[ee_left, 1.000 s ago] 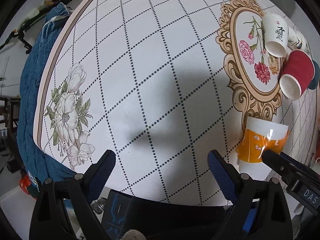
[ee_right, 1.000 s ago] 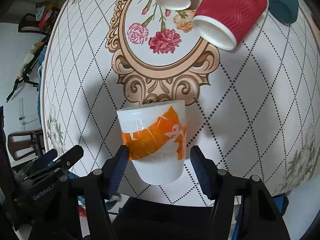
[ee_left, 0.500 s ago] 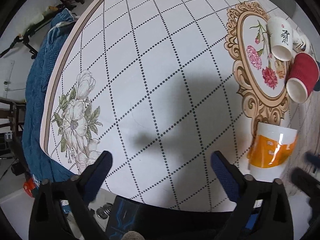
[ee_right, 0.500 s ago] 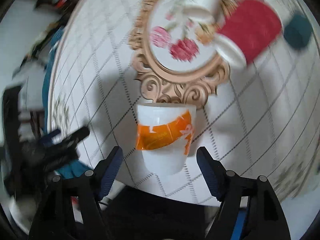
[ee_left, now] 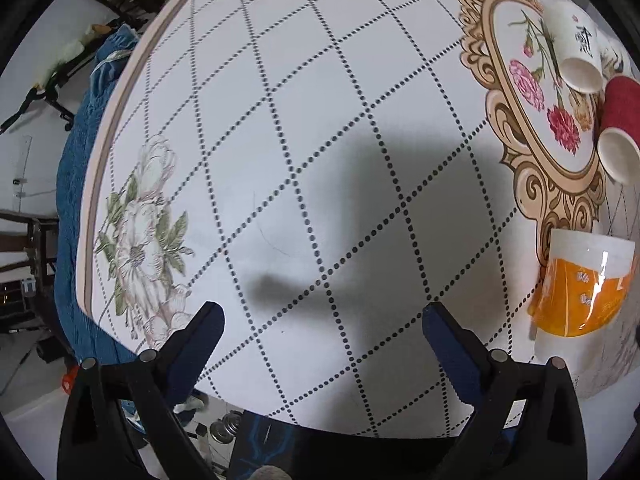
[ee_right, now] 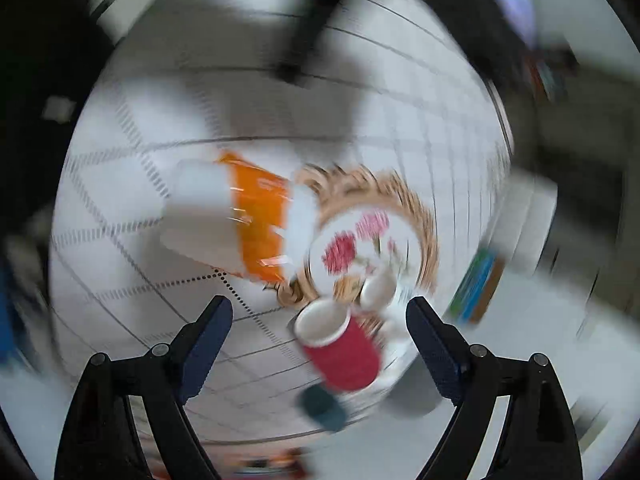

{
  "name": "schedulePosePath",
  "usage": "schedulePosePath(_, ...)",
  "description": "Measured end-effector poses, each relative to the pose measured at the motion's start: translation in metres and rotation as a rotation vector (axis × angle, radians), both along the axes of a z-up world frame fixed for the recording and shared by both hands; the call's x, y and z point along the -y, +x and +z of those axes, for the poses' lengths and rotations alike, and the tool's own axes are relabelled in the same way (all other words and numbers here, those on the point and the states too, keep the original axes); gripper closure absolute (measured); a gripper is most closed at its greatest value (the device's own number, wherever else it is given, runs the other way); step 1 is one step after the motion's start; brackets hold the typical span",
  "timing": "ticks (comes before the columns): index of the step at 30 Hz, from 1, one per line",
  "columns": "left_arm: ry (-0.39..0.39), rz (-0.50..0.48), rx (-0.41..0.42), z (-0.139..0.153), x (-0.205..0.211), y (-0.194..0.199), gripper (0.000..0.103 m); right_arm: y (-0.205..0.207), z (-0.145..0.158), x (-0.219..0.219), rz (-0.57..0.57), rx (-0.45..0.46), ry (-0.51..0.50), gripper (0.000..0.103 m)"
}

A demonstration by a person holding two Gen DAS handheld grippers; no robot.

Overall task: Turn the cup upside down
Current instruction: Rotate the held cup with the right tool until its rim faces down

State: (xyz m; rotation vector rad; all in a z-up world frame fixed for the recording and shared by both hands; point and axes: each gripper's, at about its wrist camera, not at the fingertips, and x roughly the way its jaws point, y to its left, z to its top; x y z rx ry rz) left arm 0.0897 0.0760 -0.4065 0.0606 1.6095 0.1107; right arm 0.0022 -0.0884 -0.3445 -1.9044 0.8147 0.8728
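3 cups [ee_left: 580, 288], 2 claws [ee_left: 322, 320] apart

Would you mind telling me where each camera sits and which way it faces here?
Left wrist: on the left tool, facing down on the table; both open fingers show, orange-banded cup at right.
Right wrist: on the right tool, heavily blurred, facing across the table; open fingers show.
Shared: orange-banded cup, red cup, the table's floral medallion.

Patterned table [ee_left: 304, 128] w/ orange-banded cup [ee_left: 580, 286], red cup [ee_left: 619, 128], white cup [ee_left: 574, 46], maybe teal lid [ee_right: 322, 404].
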Motion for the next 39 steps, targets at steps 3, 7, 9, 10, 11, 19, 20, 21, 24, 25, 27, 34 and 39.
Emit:
schedulePosePath(3, 0.007, -0.017, -0.007, -0.006, 0.005, 0.002, 0.001, -0.016, -0.019, 0.004, 0.214, -0.005, -0.083, 0.012)
schedulePosePath(7, 0.003, -0.027, -0.018, -0.014, 0.001, 0.003, 0.001, -0.024, -0.035, 0.009, 0.407, -0.009, -0.154, 0.012)
schedulePosePath(9, 0.005, -0.028, -0.023, -0.019, 0.000, 0.004, 0.001, -0.029, -0.041, 0.010, 0.481, -0.014, -0.182, 0.012)
schedulePosePath(10, 0.005, -0.028, -0.025, -0.020, 0.000, 0.006, 0.001, -0.029, -0.044, 0.013, 0.530, -0.019, -0.200, 0.012)
schedulePosePath(11, 0.004, -0.028, -0.028, -0.021, -0.001, 0.006, 0.001, -0.036, -0.046, 0.012, 0.561, -0.024, -0.211, 0.012)
schedulePosePath(19, 0.010, -0.027, -0.035, -0.024, -0.005, 0.016, 0.001, -0.050, -0.067, 0.034, 0.860, -0.089, -0.333, 0.013)
schedulePosePath(20, 0.013, -0.025, -0.033, -0.025, -0.004, 0.017, 0.001, -0.050, -0.069, 0.035, 0.877, -0.094, -0.339, 0.013)
schedulePosePath(21, 0.014, -0.024, -0.032, -0.024, -0.004, 0.017, 0.001, -0.049, -0.071, 0.036, 0.898, -0.101, -0.346, 0.013)
schedulePosePath(24, 0.014, -0.014, -0.033, -0.025, -0.005, 0.018, 0.001, -0.046, -0.079, 0.039, 0.950, -0.112, -0.367, 0.016)
schedulePosePath(25, 0.017, -0.011, -0.033, -0.024, -0.006, 0.017, 0.001, -0.044, -0.082, 0.040, 0.969, -0.118, -0.379, 0.020)
schedulePosePath(27, 0.021, -0.007, -0.035, -0.027, -0.011, 0.016, 0.001, -0.041, -0.087, 0.043, 0.986, -0.123, -0.396, 0.026)
schedulePosePath(34, 0.021, 0.012, -0.039, -0.030, -0.020, 0.008, 0.001, -0.029, -0.100, 0.034, 0.964, -0.154, -0.385, 0.028)
schedulePosePath(39, 0.018, 0.019, -0.034, -0.027, -0.019, 0.007, 0.001, -0.025, -0.103, 0.024, 0.907, -0.158, -0.356, 0.029)
